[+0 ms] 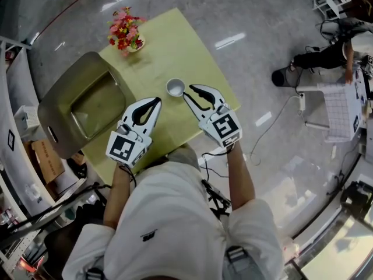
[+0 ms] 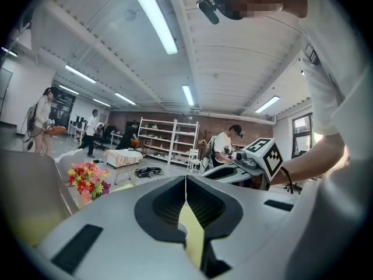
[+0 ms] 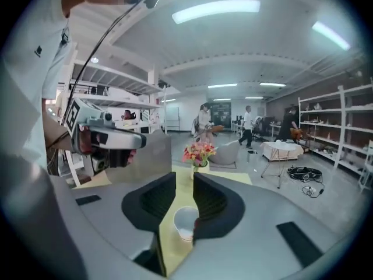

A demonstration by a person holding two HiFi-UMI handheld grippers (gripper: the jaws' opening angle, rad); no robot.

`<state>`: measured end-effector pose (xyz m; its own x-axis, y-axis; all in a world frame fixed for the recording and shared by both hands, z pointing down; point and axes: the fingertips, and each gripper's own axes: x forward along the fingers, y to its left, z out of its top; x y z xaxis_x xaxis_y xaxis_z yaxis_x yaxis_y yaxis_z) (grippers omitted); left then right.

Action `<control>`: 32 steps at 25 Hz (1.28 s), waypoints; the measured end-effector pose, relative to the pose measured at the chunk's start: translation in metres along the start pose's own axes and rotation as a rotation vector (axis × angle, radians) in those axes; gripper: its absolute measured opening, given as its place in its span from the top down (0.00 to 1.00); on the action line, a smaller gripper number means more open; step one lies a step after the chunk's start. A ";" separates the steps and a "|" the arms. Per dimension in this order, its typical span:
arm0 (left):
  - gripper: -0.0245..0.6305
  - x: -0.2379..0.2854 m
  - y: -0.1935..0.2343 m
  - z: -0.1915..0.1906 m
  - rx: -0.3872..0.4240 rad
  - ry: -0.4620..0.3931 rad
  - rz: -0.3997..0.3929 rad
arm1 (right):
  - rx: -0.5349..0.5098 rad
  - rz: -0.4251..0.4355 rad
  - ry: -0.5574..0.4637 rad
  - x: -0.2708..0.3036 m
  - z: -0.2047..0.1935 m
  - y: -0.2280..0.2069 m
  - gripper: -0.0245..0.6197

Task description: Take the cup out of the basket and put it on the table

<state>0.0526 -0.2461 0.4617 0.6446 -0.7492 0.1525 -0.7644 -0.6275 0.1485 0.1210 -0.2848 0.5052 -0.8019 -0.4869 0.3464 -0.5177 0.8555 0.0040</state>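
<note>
A small white cup (image 1: 175, 87) stands upright on the yellow-green table (image 1: 169, 45), right of the grey-green basket (image 1: 81, 104). My right gripper (image 1: 187, 92) hovers with its tips just right of the cup; its jaws stand a narrow gap apart and press on nothing. In the right gripper view the cup (image 3: 185, 221) shows below the gap of that gripper (image 3: 185, 177), on the table. My left gripper (image 1: 157, 100) is shut and empty, between basket and cup. In the left gripper view its tips (image 2: 186, 177) meet.
A vase of red and pink flowers (image 1: 125, 31) stands at the table's far corner. Cardboard boxes (image 1: 49, 159) lie on the floor left of the basket. A person (image 1: 326, 54) sits at the far right beside a white frame (image 1: 344, 109), with cables on the floor.
</note>
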 end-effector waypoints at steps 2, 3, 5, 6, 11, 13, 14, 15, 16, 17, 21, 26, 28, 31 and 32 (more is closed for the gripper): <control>0.94 -0.001 -0.003 0.001 0.005 -0.002 -0.010 | 0.037 -0.016 -0.056 -0.011 0.010 0.005 0.85; 0.94 -0.001 -0.005 0.002 0.006 -0.002 -0.014 | 0.053 -0.023 -0.077 -0.015 0.014 0.008 0.88; 0.94 -0.002 -0.007 0.004 0.008 -0.001 -0.021 | 0.072 -0.033 -0.098 -0.021 0.017 0.012 0.91; 0.94 -0.002 -0.008 0.004 0.009 -0.001 -0.024 | 0.079 -0.038 -0.105 -0.023 0.018 0.015 0.92; 0.94 -0.003 -0.012 0.006 0.012 -0.002 -0.040 | 0.098 -0.043 -0.122 -0.030 0.015 0.025 0.95; 0.94 -0.003 -0.014 0.007 0.009 -0.006 -0.045 | 0.108 -0.043 -0.124 -0.031 0.014 0.028 0.95; 0.94 -0.004 -0.014 0.008 0.007 -0.009 -0.048 | 0.112 -0.045 -0.126 -0.031 0.013 0.029 0.95; 0.94 -0.004 -0.015 0.008 0.007 -0.010 -0.050 | 0.114 -0.047 -0.128 -0.031 0.013 0.029 0.95; 0.94 -0.004 -0.015 0.008 0.007 -0.011 -0.052 | 0.115 -0.050 -0.131 -0.032 0.013 0.030 0.95; 0.94 -0.005 -0.015 0.009 0.007 -0.011 -0.053 | 0.116 -0.052 -0.133 -0.031 0.013 0.030 0.95; 0.94 -0.006 -0.015 0.011 0.007 -0.016 -0.056 | 0.114 -0.058 -0.138 -0.031 0.014 0.033 0.95; 0.94 -0.006 -0.016 0.013 0.008 -0.017 -0.060 | 0.103 -0.067 -0.134 -0.034 0.015 0.032 0.95; 0.94 -0.006 -0.017 0.013 0.007 -0.017 -0.061 | 0.099 -0.070 -0.133 -0.035 0.015 0.031 0.95; 0.94 -0.006 -0.018 0.013 0.007 -0.020 -0.065 | 0.095 -0.072 -0.128 -0.035 0.015 0.031 0.95; 0.94 -0.006 -0.018 0.013 0.007 -0.020 -0.066 | 0.094 -0.072 -0.126 -0.034 0.015 0.031 0.95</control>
<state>0.0623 -0.2332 0.4454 0.6930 -0.7105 0.1226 -0.7206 -0.6768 0.1506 0.1278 -0.2440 0.4794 -0.7896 -0.5698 0.2279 -0.5962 0.8002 -0.0648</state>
